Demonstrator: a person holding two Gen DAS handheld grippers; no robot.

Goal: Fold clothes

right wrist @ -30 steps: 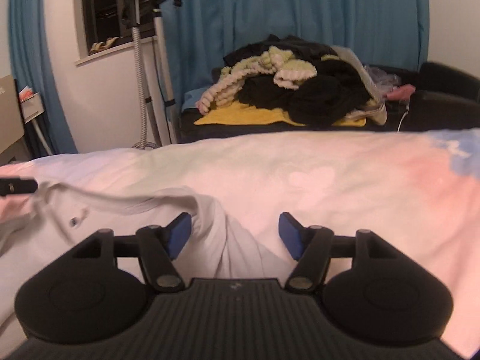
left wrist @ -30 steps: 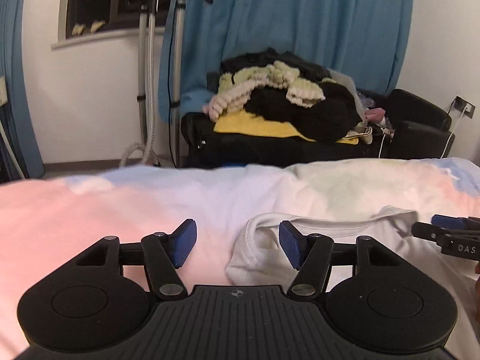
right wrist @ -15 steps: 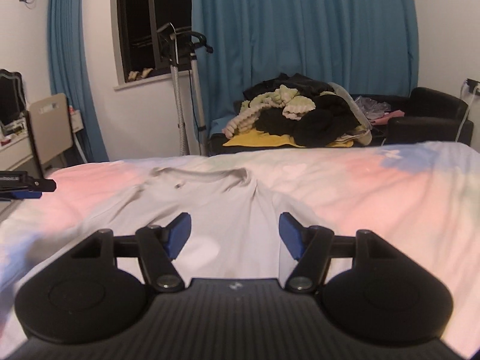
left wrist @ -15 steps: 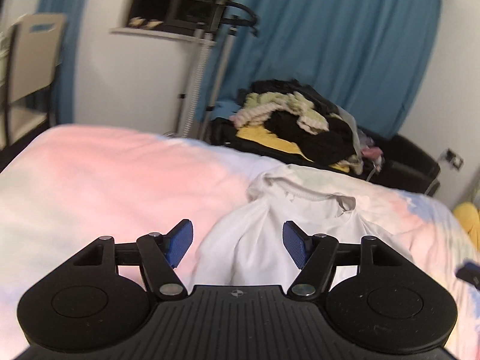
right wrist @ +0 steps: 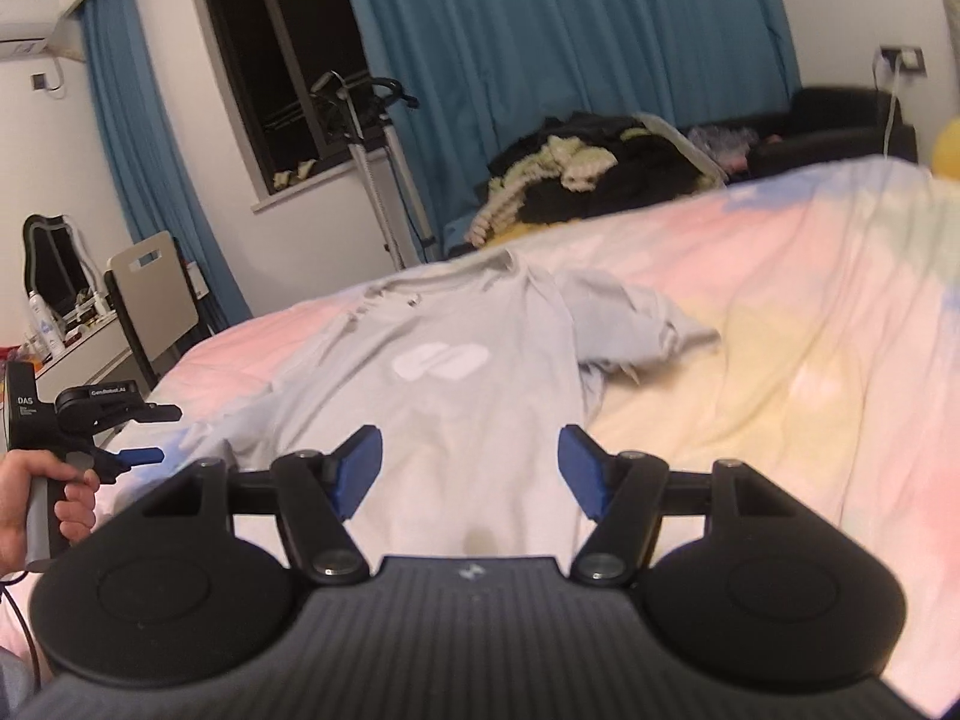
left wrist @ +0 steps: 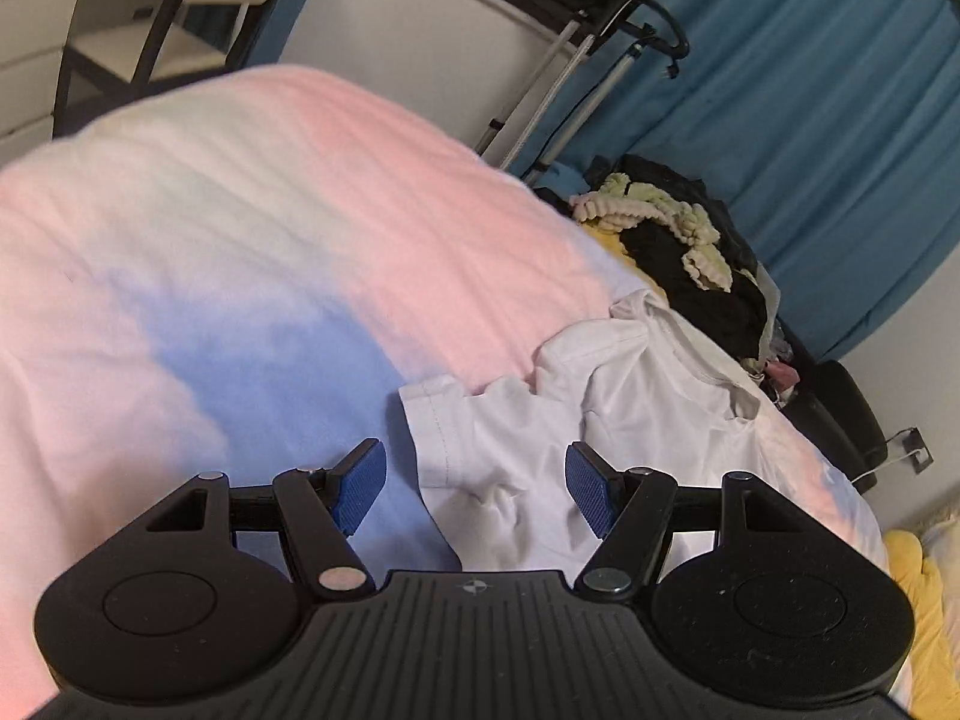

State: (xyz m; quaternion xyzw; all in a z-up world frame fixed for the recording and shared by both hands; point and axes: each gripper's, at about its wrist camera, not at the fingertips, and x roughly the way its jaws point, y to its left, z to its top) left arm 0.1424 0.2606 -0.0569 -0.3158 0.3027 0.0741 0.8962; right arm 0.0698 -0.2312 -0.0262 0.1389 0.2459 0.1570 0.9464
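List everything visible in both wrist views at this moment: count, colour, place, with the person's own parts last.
T-shirt: one, white with a pale chest logo, spread face up on the bed, sleeves rumpled.
Bedcover: one, pastel pink, blue and yellow, under the T-shirt.
Clothes pile: one heap, black, cream and yellow, beyond the bed's far edge.
Curtains: blue, along the far wall and beside the window.
Garment steamer stand: one, white pole with black top, by the window.
Chair: one, beige back, left of the bed.
Sofa: one, black, far right.
Left tongs: black with blue pads, open, above a sleeve.
Right tongs: black with blue pads, open, above the hem.
Hand: one, gripping the left handle.
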